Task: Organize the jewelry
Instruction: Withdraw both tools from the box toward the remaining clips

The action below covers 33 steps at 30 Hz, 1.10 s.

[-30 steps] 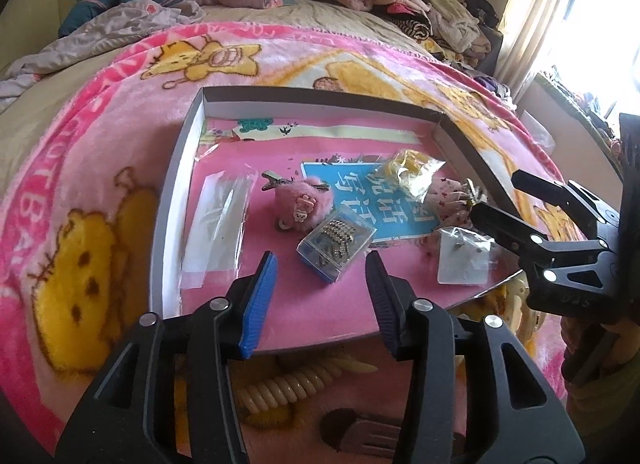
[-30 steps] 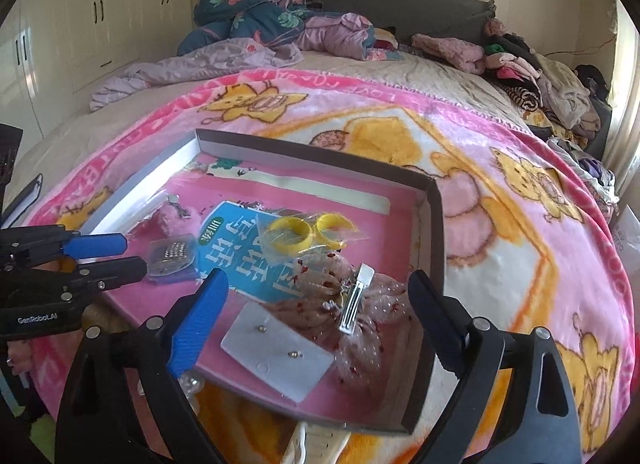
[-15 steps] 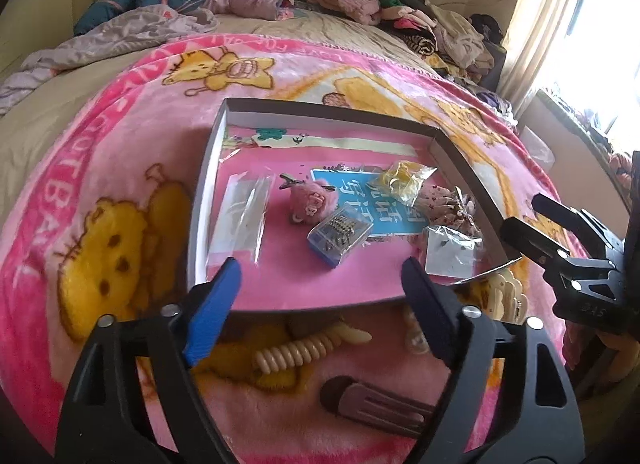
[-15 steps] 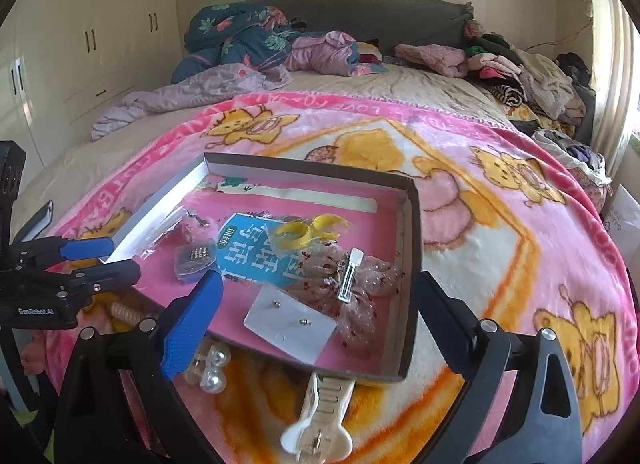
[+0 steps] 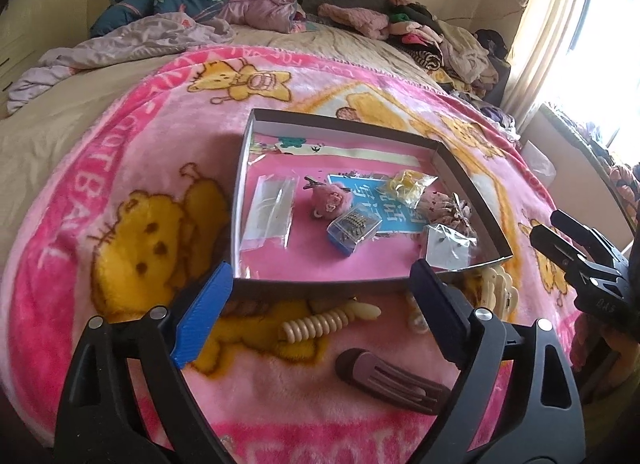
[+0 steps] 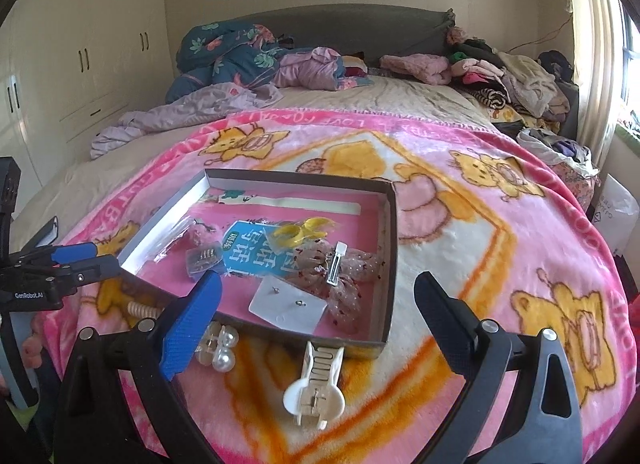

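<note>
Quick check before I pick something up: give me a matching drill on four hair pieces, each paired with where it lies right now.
Things:
1. white claw clip
2. brown snap clip
3. pink fluffy clip
4. pearl clip

Places:
A. inside the box
B. blanket, ahead of the open left gripper
C. blanket, ahead of the open right gripper
D. blanket, beside the right gripper's blue finger

Pairs: 1-C, 2-B, 3-A, 4-D

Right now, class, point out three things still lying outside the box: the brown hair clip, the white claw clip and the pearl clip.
brown hair clip [image 5: 390, 380], left wrist view, middle of its body.
white claw clip [image 6: 316, 384], right wrist view, centre near the hinge.
pearl clip [image 6: 224, 360], right wrist view, on a pearl.
</note>
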Each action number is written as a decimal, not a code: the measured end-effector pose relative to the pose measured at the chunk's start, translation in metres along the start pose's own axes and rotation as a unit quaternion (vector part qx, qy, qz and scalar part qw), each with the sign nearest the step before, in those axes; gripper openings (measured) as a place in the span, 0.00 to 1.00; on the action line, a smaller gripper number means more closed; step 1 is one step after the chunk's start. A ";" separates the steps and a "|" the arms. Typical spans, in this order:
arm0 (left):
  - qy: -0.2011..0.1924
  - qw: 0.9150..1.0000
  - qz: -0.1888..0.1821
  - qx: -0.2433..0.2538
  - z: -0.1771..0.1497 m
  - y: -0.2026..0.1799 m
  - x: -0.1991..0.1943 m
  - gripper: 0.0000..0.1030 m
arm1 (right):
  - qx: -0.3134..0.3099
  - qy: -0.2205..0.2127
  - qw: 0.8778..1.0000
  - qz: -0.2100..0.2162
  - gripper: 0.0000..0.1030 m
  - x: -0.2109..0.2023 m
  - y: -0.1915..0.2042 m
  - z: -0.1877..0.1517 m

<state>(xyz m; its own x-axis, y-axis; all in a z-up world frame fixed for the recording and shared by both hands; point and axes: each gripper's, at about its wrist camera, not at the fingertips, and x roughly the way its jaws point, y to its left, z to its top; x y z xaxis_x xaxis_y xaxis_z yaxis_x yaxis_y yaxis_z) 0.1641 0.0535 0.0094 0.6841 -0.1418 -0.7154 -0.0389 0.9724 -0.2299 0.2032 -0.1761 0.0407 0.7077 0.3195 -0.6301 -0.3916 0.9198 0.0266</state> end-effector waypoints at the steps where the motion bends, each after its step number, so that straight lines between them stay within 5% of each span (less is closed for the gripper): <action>1: -0.001 1.000 -0.001 -0.001 -0.001 0.001 -0.002 0.79 | 0.001 0.000 1.000 0.000 0.91 -0.002 0.000 -0.001; 33: 0.014 1.000 0.011 -0.005 -0.051 0.008 -0.028 0.79 | -0.009 0.032 0.999 0.014 0.91 -0.025 0.015 -0.048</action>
<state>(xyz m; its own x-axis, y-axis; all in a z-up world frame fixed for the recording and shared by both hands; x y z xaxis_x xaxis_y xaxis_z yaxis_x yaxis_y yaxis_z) 0.1074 0.0561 -0.0063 0.6620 -0.1260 -0.7388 -0.0603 0.9736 -0.2201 0.1512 -0.1809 0.0199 0.6569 0.3297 -0.6780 -0.4218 0.9061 0.0319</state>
